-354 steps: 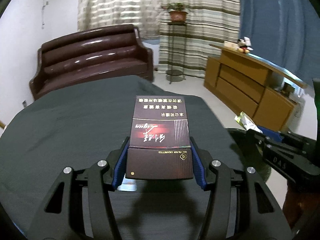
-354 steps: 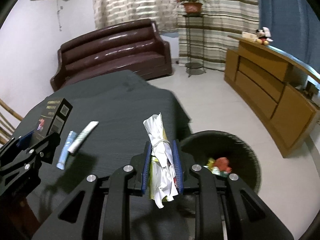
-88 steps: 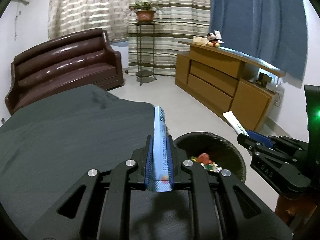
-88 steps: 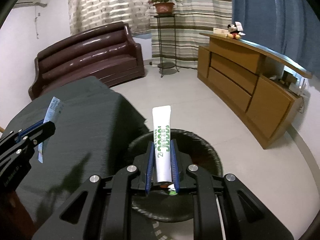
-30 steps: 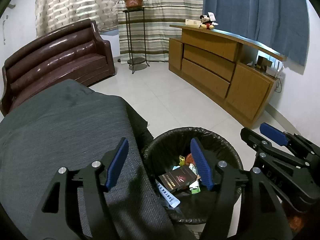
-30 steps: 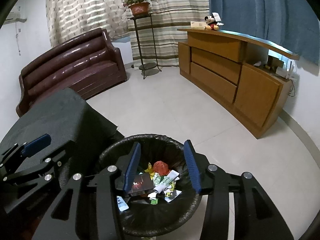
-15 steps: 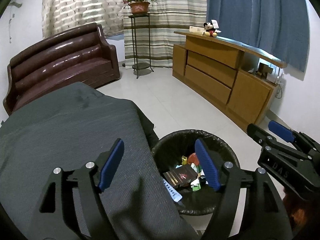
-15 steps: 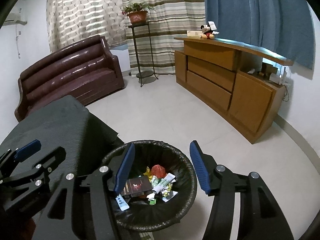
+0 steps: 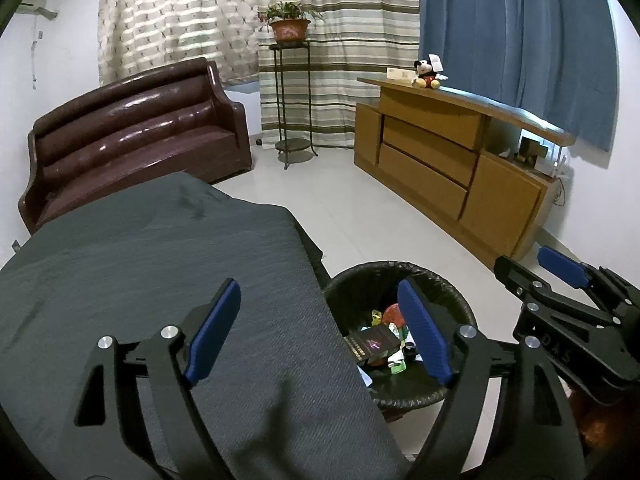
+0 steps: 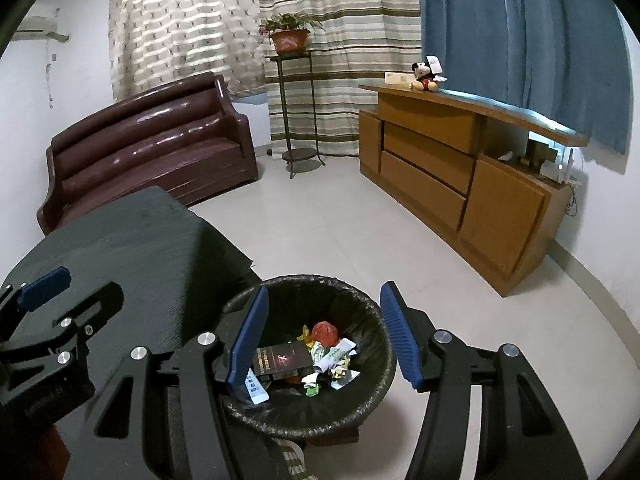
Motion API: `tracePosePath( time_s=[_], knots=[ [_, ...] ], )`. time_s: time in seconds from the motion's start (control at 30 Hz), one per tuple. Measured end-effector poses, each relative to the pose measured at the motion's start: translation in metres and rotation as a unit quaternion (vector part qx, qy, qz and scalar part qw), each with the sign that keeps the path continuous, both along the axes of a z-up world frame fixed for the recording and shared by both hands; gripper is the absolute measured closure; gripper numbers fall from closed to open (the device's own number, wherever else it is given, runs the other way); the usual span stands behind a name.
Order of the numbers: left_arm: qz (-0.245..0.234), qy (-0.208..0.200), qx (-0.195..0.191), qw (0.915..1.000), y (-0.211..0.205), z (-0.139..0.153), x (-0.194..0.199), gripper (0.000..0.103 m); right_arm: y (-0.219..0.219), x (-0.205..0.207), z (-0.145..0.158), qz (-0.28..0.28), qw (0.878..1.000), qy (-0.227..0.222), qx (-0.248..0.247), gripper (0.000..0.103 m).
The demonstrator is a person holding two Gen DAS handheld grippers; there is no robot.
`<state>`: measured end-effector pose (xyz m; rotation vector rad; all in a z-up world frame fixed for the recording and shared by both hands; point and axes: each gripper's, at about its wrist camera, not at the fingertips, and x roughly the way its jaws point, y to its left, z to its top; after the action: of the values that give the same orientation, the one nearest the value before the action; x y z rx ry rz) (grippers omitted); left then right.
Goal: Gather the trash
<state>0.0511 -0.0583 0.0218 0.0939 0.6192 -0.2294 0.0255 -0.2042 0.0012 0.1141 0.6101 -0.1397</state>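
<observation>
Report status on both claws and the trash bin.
Left claw open, empty, jaws just widened. Right claw open, empty. Cigarette box, tube and wrappers lie in the trash bin. Nothing in the way.
</observation>
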Motion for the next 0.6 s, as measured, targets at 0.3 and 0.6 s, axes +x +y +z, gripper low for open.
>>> tracePosePath(
  time_s=[0.3, 0.6],
  knots=[
    [0.008, -0.004, 0.000, 1.0000, 0.012, 0.005, -0.018, 0.024, 0.009, -0.015, 0.006, 0.008, 1.000, -0.008, -0.008, 0.044],
    [0.013, -0.007, -0.002, 0.9999, 0.019, 0.009, -0.031, 0.023, 0.013, -0.024, 0.011, 0.012, 1.000, -0.018, -0.012, 0.044]
  ],
)
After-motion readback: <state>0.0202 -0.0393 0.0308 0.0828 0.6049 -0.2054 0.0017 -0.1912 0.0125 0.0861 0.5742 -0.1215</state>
